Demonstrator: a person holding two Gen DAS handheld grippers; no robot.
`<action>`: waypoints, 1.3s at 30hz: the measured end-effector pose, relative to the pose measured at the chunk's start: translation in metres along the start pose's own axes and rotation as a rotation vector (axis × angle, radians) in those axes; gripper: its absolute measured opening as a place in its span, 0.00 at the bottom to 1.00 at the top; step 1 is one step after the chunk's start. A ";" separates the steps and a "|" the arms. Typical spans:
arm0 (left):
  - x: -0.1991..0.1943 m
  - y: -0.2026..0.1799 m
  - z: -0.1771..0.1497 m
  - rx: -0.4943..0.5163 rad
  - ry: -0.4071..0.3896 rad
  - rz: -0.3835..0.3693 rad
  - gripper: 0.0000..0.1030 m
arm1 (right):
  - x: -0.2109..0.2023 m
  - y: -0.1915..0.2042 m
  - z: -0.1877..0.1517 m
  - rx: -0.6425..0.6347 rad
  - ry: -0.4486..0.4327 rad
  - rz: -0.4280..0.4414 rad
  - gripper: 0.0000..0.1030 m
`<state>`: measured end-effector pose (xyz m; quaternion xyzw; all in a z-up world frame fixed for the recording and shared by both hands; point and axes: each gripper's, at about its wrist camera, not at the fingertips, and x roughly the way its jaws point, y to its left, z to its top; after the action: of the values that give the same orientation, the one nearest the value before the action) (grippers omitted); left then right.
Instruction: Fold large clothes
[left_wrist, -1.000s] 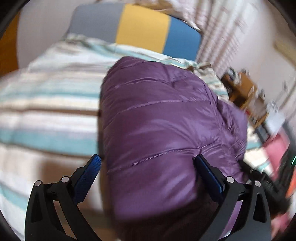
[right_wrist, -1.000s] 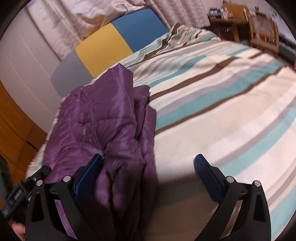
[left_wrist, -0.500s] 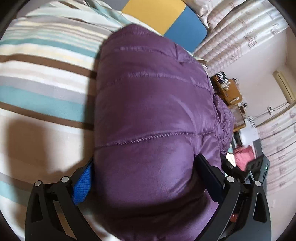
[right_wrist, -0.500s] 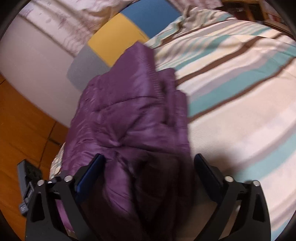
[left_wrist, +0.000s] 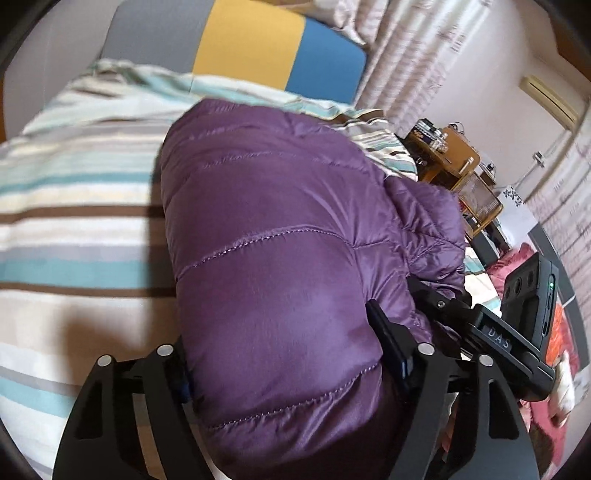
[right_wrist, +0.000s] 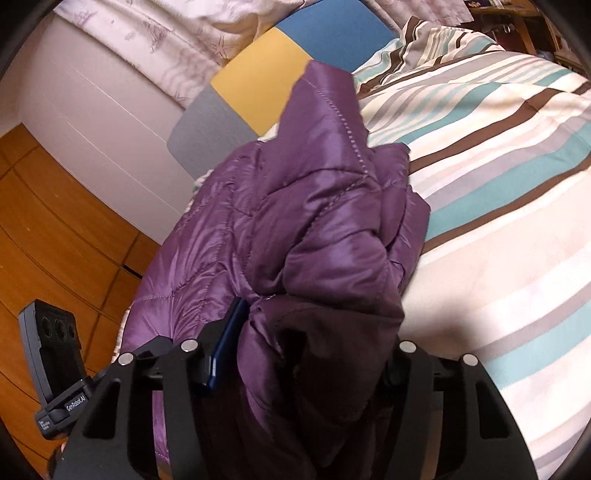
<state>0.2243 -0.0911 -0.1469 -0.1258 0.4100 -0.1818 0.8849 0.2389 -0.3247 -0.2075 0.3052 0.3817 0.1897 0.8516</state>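
A purple quilted puffer jacket lies bunched on a striped bed. My left gripper is closed in on the near end of the jacket, its padded bulk squeezed between the fingers. In the right wrist view the same jacket is crumpled, one corner standing up. My right gripper is closed in on a thick fold of it; the right fingertip is hidden in fabric. The right gripper's body shows at the jacket's right side in the left wrist view.
A grey, yellow and blue headboard stands at the bed's far end below curtains. Wooden furniture and red cloth lie right of the bed. Orange wooden floor is left of the bed, with the left gripper's body over it.
Both grippers have moved onto the jacket and narrowed from wide open until their fingers press into it. The jacket has bunched up higher between them.
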 end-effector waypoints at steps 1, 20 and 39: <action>-0.004 -0.002 0.000 0.011 -0.010 0.002 0.71 | -0.001 0.003 -0.002 0.000 -0.003 0.010 0.57; -0.087 0.088 -0.031 -0.128 -0.194 0.110 0.71 | 0.057 0.111 -0.031 -0.215 0.087 0.145 0.57; -0.107 0.184 -0.063 -0.267 -0.246 0.299 0.82 | 0.182 0.184 -0.045 -0.464 0.199 0.050 0.65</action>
<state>0.1522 0.1162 -0.1819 -0.2008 0.3337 0.0241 0.9207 0.3041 -0.0700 -0.2054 0.0909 0.4024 0.3224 0.8520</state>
